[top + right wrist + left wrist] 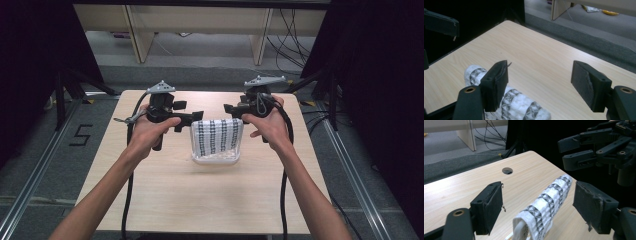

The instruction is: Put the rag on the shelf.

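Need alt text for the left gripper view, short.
A white cloth with black patterned bands, draped over a white holder, lies between the left gripper's open black jaws without touching either pad. It sits on a light wooden table with a round cable hole. The right gripper hangs open at upper right against a dark backdrop.

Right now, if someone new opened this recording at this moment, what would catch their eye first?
The white cloth with black patterned stripes, draped over a white rack at the middle of the wooden table, stands out first. Next come the left gripper and the right gripper, held just behind the cloth's top edge on either side, jaws open and holding nothing.
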A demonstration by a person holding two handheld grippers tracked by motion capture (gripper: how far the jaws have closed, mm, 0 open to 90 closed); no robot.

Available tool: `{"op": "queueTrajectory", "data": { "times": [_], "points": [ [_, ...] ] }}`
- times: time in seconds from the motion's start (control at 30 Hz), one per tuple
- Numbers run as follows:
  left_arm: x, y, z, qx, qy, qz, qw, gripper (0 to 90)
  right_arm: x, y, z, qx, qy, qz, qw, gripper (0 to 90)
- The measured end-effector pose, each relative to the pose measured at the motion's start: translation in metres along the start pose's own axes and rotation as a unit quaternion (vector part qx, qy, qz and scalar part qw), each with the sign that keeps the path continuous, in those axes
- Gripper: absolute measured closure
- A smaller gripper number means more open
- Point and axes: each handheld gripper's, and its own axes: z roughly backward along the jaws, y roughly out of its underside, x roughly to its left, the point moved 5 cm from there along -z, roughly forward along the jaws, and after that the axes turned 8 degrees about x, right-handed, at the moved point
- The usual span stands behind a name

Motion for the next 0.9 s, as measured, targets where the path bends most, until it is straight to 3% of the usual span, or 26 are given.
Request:
{"op": "queueTrajectory", "data": {
  "times": [0.17, 0.2, 0.47, 0.9],
  "points": [
    [-0.006, 0.004, 0.007, 0.000, -0.003, -0.009, 1.0000, 21.3, 0.005, 0.003, 0.005, 0.001, -0.001, 0.003, 1.0000, 29.5],
    [-0.007, 0.004, 0.008, -0.001, -0.002, -0.010, 0.9999, 21.0, 0.004, 0.003, 0.005, -0.005, 0.001, 0.013, 0.9999, 29.3],
    [-0.017, 0.014, 0.017, -0.002, 0.009, -0.014, 0.9999, 17.4, 0.010, 0.012, 0.013, -0.008, -0.010, 0.002, 0.9999, 27.2],
    [-0.036, 0.045, 0.029, 0.005, 0.043, -0.019, 0.9989, 15.0, 0.021, 0.025, 0.025, -0.015, -0.020, 0.011, 0.9996, 23.1]
  ]
}}
